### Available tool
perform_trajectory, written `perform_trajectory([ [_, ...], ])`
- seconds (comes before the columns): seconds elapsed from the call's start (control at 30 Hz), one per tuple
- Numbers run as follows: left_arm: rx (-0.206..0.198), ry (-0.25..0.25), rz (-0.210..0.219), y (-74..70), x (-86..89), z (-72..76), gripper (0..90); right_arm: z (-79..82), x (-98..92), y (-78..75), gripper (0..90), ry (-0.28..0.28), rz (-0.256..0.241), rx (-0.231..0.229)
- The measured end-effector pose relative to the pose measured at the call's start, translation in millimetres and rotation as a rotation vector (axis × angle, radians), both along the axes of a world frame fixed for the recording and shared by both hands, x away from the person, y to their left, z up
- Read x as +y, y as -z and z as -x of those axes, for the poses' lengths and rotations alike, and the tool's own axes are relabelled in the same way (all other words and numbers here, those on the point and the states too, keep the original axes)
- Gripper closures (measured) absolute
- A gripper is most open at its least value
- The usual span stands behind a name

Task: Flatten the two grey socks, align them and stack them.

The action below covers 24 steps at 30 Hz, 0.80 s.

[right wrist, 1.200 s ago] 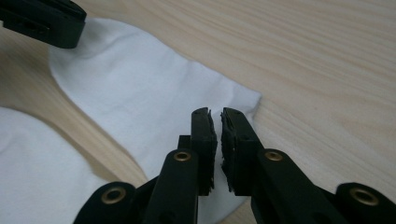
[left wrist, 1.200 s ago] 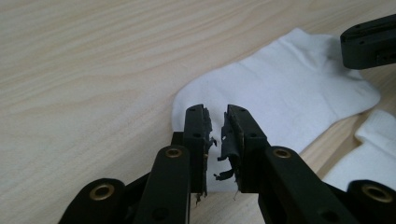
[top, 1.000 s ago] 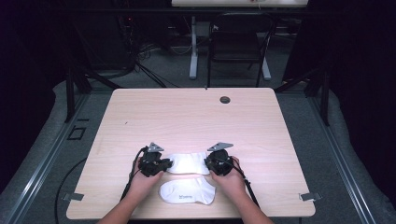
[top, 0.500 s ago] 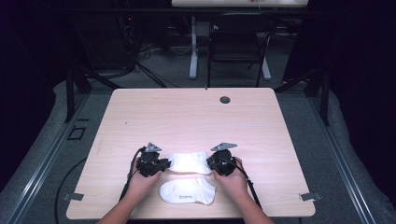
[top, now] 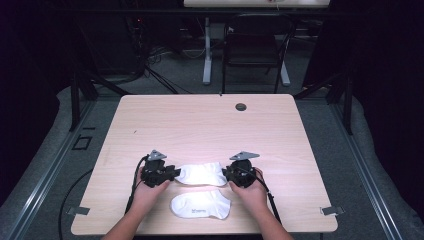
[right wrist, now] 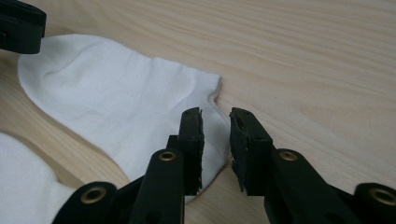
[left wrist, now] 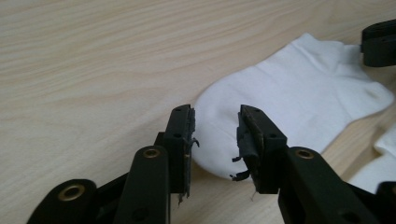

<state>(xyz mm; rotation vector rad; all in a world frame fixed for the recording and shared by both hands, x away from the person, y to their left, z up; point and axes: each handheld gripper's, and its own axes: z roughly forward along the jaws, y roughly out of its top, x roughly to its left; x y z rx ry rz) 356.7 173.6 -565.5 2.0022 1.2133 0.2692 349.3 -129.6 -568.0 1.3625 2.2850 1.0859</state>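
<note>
1. Left gripper (left wrist: 215, 135), black two-jaw tool: jaws parted to a narrow gap at the lower centre of the left gripper view, straddling the rounded toe end of a flat white cotton ankle sock (left wrist: 289, 102); frayed black pad strips hanging from both jaw faces; nothing clamped between them.
2. Same gripper in the high view (top: 172, 173): lower left of centre, held in the person's left hand (top: 150, 192), tips at the left end of that sock (top: 200, 174).
3. Right gripper (right wrist: 215, 140), matching black two-jaw tool: jaws likewise slightly apart at the lower centre of the right gripper view, set over the cuff edge of the same sock (right wrist: 116, 112); left jaw over cloth, right jaw over bare wood; nothing pinched.
4. In the high view (top: 226, 173): lower centre, gripped by the right hand (top: 252, 192), tips at the sock's right end.
5. Sock: lying flat and stretched lengthwise between the two grippers, in the lower middle of the high view.
6. Second white ankle sock (top: 200, 205): just below the first, near the bottom table edge, between the two hands; corner also visible at the lower left of the right gripper view (right wrist: 23, 182).
7. Light wood-grain table (top: 200, 125): bare across the upper half, save a small dark round grommet (top: 241, 106) at upper right of centre.
</note>
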Motion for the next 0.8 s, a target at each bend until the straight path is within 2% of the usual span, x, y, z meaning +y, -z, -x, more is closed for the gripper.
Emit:
perform_trajectory([
  [0.1,0.004,-0.012,-0.017,1.6,2.2,-2.1,60.8,-1.3,-1.7,0.0,70.1,0.011,0.000,-0.003],
  [0.33,0.025,-0.020,-0.013,6.1,2.5,-6.7,60.3,-4.3,-2.9,3.3,64.3,0.015,-0.010,0.007],
  [0.6,0.025,-0.001,-0.029,9.3,-0.2,-7.5,68.0,-6.5,-0.7,9.1,64.4,0.016,-0.012,0.032],
  [0.8,0.020,0.007,-0.031,9.8,-1.7,-7.1,73.6,-6.8,0.4,10.7,69.9,0.004,-0.002,0.033],
])
